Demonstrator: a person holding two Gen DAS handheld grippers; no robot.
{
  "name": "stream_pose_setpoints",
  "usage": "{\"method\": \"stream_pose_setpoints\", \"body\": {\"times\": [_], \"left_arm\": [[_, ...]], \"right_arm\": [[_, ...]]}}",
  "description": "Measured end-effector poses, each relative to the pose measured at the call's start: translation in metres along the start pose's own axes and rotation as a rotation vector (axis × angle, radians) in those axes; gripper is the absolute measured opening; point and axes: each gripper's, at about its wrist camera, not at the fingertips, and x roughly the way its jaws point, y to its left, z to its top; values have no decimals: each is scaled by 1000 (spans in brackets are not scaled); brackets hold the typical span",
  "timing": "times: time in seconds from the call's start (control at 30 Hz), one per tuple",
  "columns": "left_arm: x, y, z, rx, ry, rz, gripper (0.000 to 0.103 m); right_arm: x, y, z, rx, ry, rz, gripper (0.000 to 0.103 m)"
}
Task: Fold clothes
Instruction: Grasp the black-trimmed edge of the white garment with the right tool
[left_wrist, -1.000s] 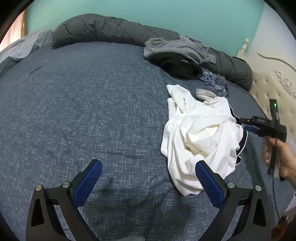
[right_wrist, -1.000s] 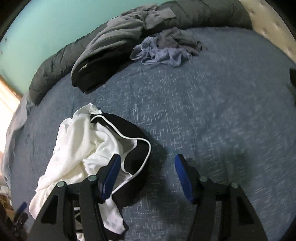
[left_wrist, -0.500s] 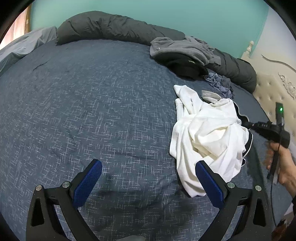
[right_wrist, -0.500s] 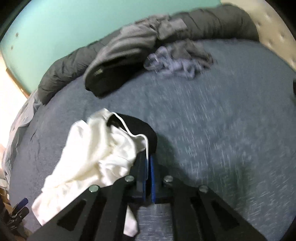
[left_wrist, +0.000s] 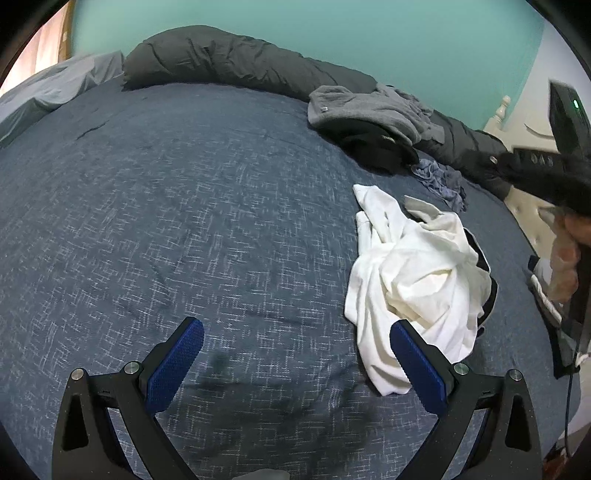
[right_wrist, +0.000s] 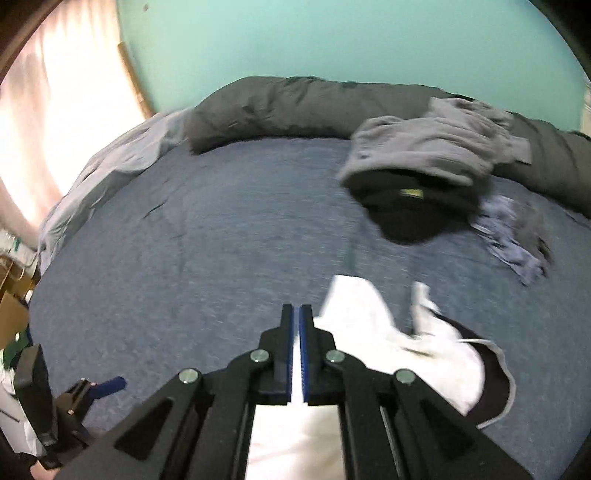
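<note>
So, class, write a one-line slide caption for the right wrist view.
Right gripper shut above a crumpled white garment on the blue bed.

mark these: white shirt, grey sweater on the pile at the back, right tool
white shirt (left_wrist: 417, 273), left wrist view, on the crumpled middle of the cloth.
grey sweater (left_wrist: 364, 110), left wrist view, on its upper folded part.
right tool (right_wrist: 296, 332), right wrist view, between the shut blue pads.

Right tool closed, empty — above white garment, blue bedspread
</note>
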Motion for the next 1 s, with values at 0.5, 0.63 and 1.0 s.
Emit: {"method": "stream_pose_setpoints", "body": {"times": [0.5, 0.63, 1.0], "left_arm": [[-2, 9, 2, -20, 0, -1, 103], [2, 5, 1, -11, 4, 4, 103], [12, -3, -2, 9, 24, 13, 103]], "right_arm": [[-22, -137, -54, 292, -19, -266, 11], [-29, -178, -83, 370, 1, -311, 22], [-20, -229, -133, 603, -78, -241, 49]]}}
